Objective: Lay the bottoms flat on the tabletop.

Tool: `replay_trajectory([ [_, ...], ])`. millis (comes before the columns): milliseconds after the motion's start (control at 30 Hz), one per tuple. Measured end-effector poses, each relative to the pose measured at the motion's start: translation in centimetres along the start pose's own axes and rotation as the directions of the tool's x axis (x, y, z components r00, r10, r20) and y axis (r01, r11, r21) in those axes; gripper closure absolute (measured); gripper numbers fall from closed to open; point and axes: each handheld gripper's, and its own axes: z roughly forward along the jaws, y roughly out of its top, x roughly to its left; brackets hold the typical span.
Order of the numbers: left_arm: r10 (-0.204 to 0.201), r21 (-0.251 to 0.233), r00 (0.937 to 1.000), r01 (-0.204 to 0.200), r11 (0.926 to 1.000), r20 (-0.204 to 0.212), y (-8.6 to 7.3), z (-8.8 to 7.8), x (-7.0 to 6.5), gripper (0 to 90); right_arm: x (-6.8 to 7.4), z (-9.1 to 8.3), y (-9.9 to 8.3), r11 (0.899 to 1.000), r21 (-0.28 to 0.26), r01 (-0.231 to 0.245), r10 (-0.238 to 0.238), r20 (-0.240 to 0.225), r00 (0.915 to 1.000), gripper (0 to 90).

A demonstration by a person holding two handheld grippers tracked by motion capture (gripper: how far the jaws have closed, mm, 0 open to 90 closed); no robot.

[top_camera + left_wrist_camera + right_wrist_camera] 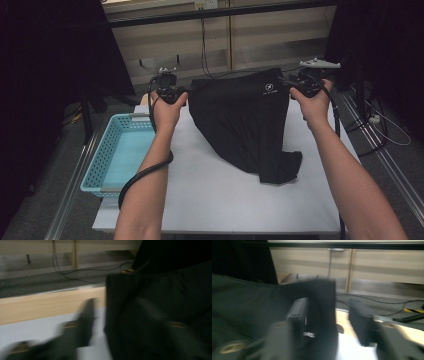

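A: Where is the garment?

B: The black shorts [247,120] hang stretched by the waistband between the two grippers above the far edge of the white table [210,200]. The lower leg end lies crumpled on the tabletop. A small white logo sits near the waistband's right corner.

A: Left gripper [181,95]?

B: Held at the waistband's left corner. In the left gripper view the picture is smeared; one jaw stands clear of the cloth over the table, the other is lost against the black fabric [160,315]. Jaws apart; I cannot tell whether either pad still touches.

A: Right gripper [294,82]?

B: In the right gripper view the jaws stand apart, the waistband corner [322,315] draped against the left one, the right one bare. No squeeze.

A: Anything else?

B: A light-blue basket [97,165] sits beside the table's left edge.
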Motion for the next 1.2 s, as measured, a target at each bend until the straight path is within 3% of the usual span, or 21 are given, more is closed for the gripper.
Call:
replay_trajectory([
  [33, 0.021, 0.005, 0.9998, -0.021, 0.9998, 0.005, -0.5, 0.1, -0.4, 37.7, 0.2, -0.1, -0.2, 1.000, 0.006, 0.013, -0.013, -0.002, 0.9999, 46.4],
  [100, 0.035, 0.024, 0.9989, -0.036, 0.9991, 0.032, -1.9, 0.4, -1.0, 26.1, 0.8, -0.5, -1.4, 0.997, 0.049, 0.055, -0.053, -0.027, 0.9982, 34.4],
  [167, 0.028, 0.041, 0.9983, -0.030, 0.9987, 0.051, -3.8, 0.6, -1.4, 22.2, 1.4, -1.2, -3.2, 0.991, 0.095, 0.095, -0.093, -0.027, 0.9953, 31.2],
  [233, 0.013, 0.065, 0.9973, -0.018, 0.9977, 0.072, -5.6, 0.7, -1.7, 17.6, 1.6, -2.2, -5.2, 0.988, 0.125, 0.094, -0.085, -0.075, 0.9936, 28.6],
  [367, 0.035, 0.092, 0.9943, -0.044, 0.9948, 0.100, -8.6, 0.3, -2.5, 15.3, 2.4, -4.9, -8.8, 0.983, 0.150, 0.102, -0.086, -0.113, 0.9899, 25.1],
  [467, 0.048, 0.111, 0.9921, -0.061, 0.9920, 0.116, -10.2, -0.3, -2.9, 13.1, 3.2, -6.9, -11.0, 0.978, 0.168, 0.127, -0.105, -0.131, 0.9858, 22.1],
  [567, 0.050, 0.112, 0.9912, -0.064, 0.9916, 0.122, -11.4, -1.0, -3.3, 12.2, 3.9, -8.5, -12.7, 0.976, 0.178, 0.123, -0.096, -0.153, 0.9835, 22.0],
  [733, 0.086, 0.117, 0.9868, -0.103, 0.9877, 0.137, -12.9, -2.2, -3.9, 10.7, 5.3, -10.2, -14.8, 0.969, 0.196, 0.149, -0.113, -0.183, 0.9767, 21.7],
  [900, 0.098, 0.126, 0.9826, -0.119, 0.9849, 0.158, -14.3, -2.8, -4.1, 9.7, 6.6, -10.7, -16.5, 0.958, 0.225, 0.178, -0.126, -0.227, 0.9658, 21.7],
  [1000, 0.092, 0.109, 0.9827, -0.111, 0.9879, 0.160, -15.2, -2.8, -4.1, 9.6, 6.8, -10.7, -16.8, 0.949, 0.237, 0.206, -0.149, -0.239, 0.9595, 23.2],
  [1100, 0.099, 0.132, 0.9823, -0.121, 0.9839, 0.159, -15.7, -2.5, -4.0, 9.6, 6.6, -10.8, -16.9, 0.951, 0.237, 0.200, -0.142, -0.237, 0.9610, 23.7],
  [1200, 0.093, 0.122, 0.9823, -0.114, 0.9860, 0.163, -15.8, -2.7, -3.9, 9.6, 6.4, -10.9, -17.0, 0.952, 0.240, 0.191, -0.136, -0.229, 0.9639, 24.1],
])
